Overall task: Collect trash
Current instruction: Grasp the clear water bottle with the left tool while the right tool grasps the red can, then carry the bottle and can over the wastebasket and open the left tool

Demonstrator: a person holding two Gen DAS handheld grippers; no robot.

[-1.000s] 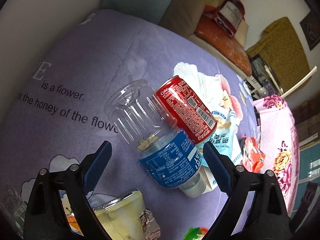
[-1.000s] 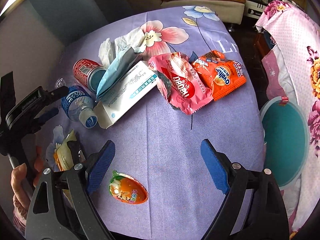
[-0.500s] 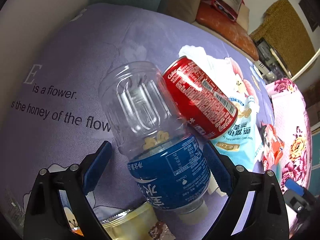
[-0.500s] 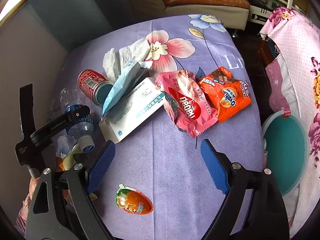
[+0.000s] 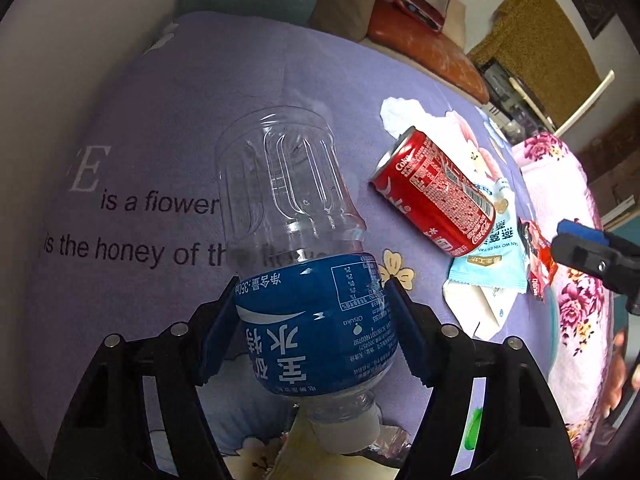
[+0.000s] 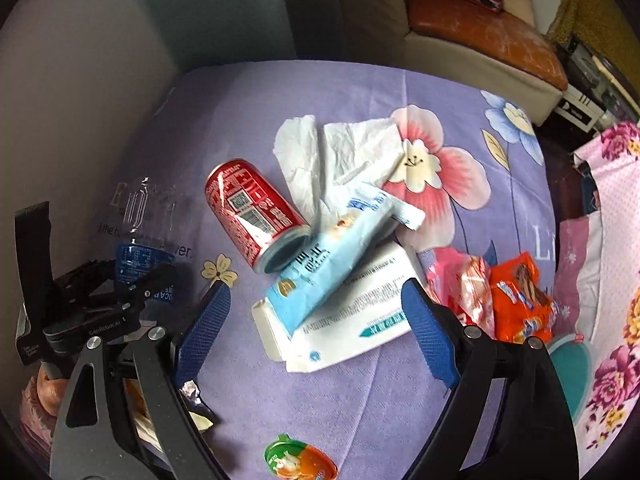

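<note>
My left gripper (image 5: 310, 320) is shut on a clear plastic bottle (image 5: 296, 240) with a blue label, gripping it at the label, bottom pointing away. The bottle also shows in the right wrist view (image 6: 140, 240) inside the left gripper (image 6: 132, 280). A red cola can (image 5: 436, 196) lies on the purple cloth to its right. My right gripper (image 6: 316, 320) is open and empty above a white box (image 6: 352, 320) and a light blue packet (image 6: 332, 264). The can (image 6: 252, 216) lies left of these, a crumpled white tissue (image 6: 340, 156) behind.
Pink wrapper (image 6: 456, 284) and orange wrapper (image 6: 520, 300) lie right of the box. An orange jelly cup (image 6: 300, 460) lies at the near edge. A teal bin (image 6: 572, 376) stands off the table's right side. A sofa (image 6: 480, 32) is behind.
My left gripper has closed on the bottle and pulled it away from the can. My right gripper has moved forward and left over the white box.
</note>
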